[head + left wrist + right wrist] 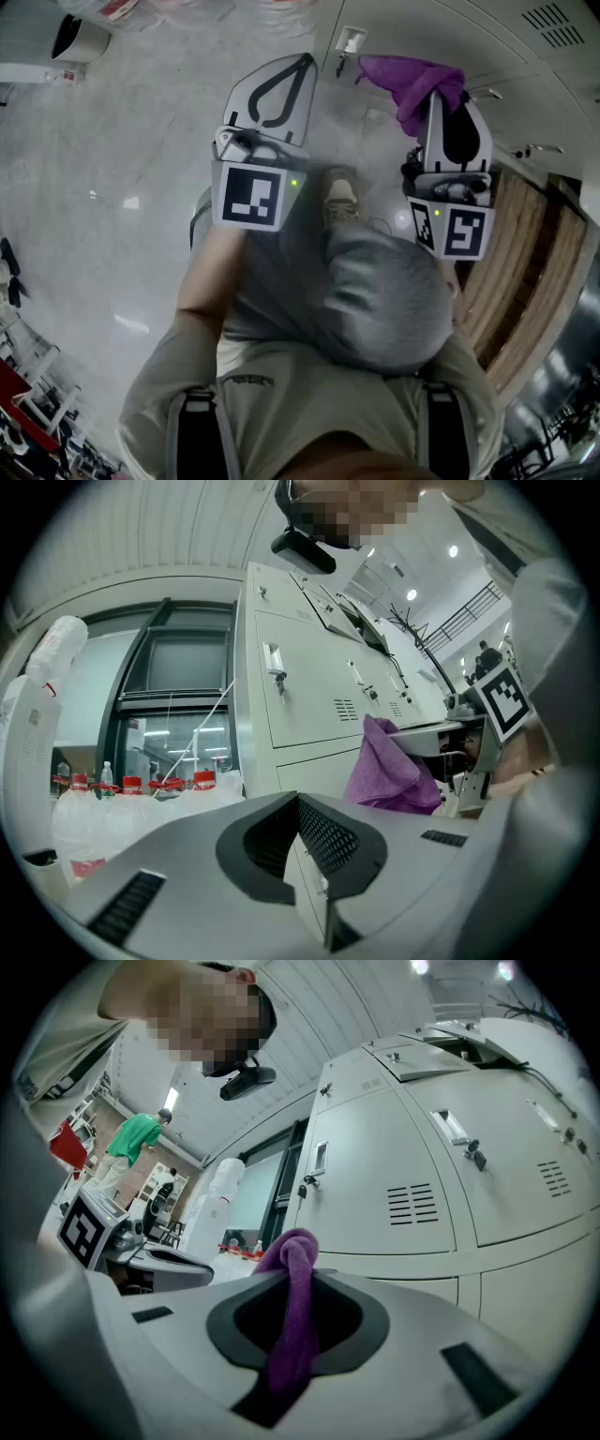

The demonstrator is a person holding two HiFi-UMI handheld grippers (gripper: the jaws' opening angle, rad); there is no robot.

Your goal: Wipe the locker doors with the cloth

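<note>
Purple cloth [298, 1252] pinched in closed right hand-held gripper [442, 101], held close to locker doors [394, 1194] | left hand-held gripper [305, 64] closed, empty | cloth is best pressed flat and swept in overlapping strokes

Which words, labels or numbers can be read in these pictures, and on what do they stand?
No text here can be read.
Print on the shirt: too blurred to read.
Red bands on the bottles: too small to read.
Squares on the marker cubes: patterns only, no letters.
</note>
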